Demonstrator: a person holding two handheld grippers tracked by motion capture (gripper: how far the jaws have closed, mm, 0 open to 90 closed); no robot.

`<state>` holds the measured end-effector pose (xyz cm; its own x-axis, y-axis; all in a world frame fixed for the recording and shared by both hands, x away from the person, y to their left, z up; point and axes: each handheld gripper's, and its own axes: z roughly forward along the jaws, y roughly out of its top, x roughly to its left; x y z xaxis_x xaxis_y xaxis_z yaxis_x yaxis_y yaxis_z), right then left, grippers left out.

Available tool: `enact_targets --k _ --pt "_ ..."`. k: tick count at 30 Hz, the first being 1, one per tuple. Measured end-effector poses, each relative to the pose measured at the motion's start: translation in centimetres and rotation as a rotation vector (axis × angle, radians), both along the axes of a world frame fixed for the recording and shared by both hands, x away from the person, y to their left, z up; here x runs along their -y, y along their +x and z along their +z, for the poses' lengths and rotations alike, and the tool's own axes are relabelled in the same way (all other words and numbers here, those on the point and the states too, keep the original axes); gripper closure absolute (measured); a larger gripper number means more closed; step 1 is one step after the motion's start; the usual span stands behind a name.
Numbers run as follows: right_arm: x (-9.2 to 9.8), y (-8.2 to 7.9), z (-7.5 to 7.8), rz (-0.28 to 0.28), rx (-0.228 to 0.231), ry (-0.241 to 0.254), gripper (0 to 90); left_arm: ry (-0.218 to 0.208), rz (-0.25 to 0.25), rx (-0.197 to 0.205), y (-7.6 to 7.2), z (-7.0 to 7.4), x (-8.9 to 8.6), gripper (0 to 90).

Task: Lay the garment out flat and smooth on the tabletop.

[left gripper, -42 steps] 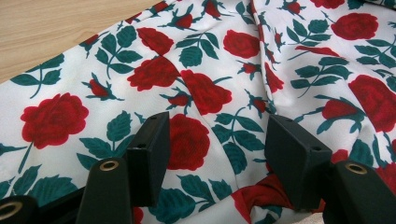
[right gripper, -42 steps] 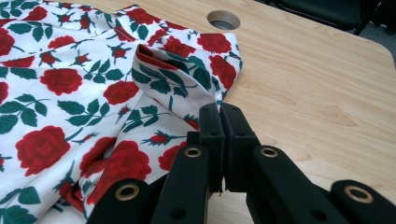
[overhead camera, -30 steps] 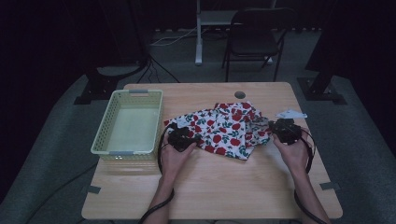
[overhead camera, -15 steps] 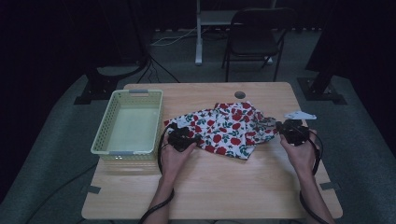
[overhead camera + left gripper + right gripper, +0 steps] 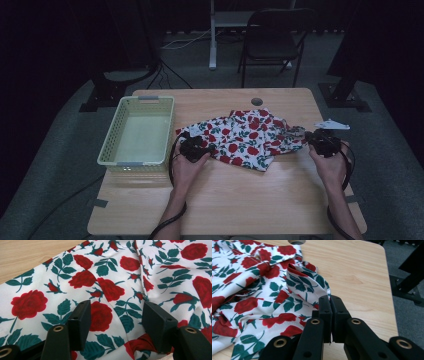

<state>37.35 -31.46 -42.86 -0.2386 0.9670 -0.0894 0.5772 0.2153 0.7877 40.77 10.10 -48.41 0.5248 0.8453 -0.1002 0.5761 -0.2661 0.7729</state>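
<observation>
Both grippers sat at the cloth when I looked down from above: the left gripper (image 5: 194, 148) rested on the near left corner of the rose-printed cloth (image 5: 245, 137), and the right gripper (image 5: 320, 141) was at the cloth's far right tip. The cloth lay rumpled across the middle of the pale wooden table (image 5: 240, 200), a thin white fabric scattered with red roses and dark green leaves, its outline ragged and bunched. To its left stood a pale green plastic basket (image 5: 112, 145), rectangular, with latticed walls, just beside the cloth's edge. A round hole (image 5: 257, 101) pierced the tabletop behind the cloth. Beyond the table stood a dark folding chair (image 5: 272, 45).

Along the left gripper (image 5: 115, 317), its two blocky black jaws stood well apart, released, with the cloth (image 5: 125, 277) spread smooth beneath and between them, softly creased. A strip of bare wood grain (image 5: 30, 255) showed at the upper left.

Along the right gripper (image 5: 330, 312), the matte black jaws were clenched together on a folded peak of the cloth (image 5: 304, 282), which rose in a stiff little tent right at the tips. The rest lay in loose wrinkles to the left. Smooth light wood (image 5: 362, 275) stretched away to the table's rounded corner, and the hole (image 5: 296, 242) showed at the top edge.
</observation>
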Motion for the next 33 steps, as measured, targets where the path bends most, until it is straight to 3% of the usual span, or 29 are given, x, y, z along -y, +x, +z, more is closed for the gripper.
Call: enact_targets --k 29,33 --pt "3.6 -0.7 -0.9 -0.100 -0.028 0.014 88.5 -0.007 0.000 -0.005 0.1 0.0 -0.2 44.0" --pt "3.8 -0.6 -1.0 -0.135 -0.035 0.002 88.6 -0.006 0.001 -0.005 0.1 0.0 -0.2 44.4"
